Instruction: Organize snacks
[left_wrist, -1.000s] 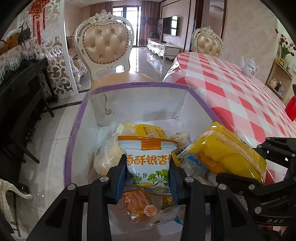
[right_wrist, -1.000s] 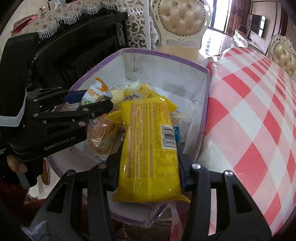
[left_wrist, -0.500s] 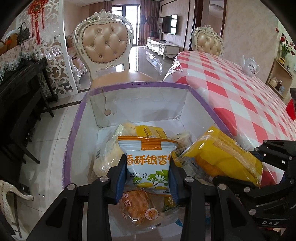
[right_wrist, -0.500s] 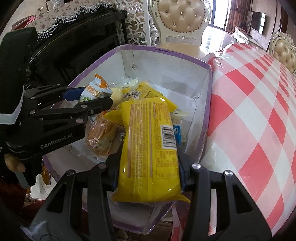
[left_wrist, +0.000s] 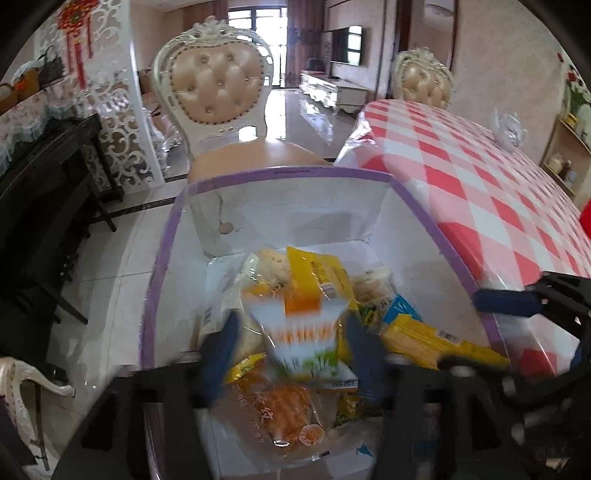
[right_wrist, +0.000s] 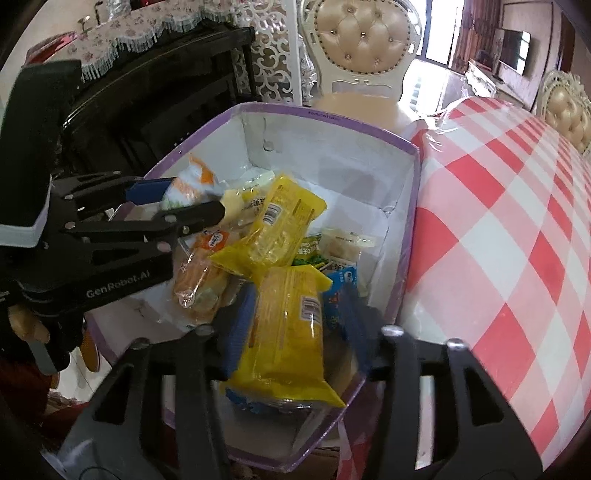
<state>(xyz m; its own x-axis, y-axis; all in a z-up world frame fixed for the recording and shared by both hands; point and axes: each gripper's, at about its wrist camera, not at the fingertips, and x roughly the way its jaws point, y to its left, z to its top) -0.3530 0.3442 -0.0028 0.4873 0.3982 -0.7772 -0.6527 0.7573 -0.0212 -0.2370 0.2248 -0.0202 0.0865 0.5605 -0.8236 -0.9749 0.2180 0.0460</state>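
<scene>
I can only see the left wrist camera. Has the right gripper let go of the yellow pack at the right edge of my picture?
Observer: Its jaws have just been opening. The right gripper has the yellow pack between its fingers, over the purple-rimmed box, and the pads do not seem to press on it.
Operator: Which side of the pack faces up?
Observer: The barcode side, with the pack's length along the fingers.
Operator: How does my own packet look from the side?
Observer: The white-and-orange packet sits between the left gripper's fingers. Those jaws have just been opening too.
</scene>
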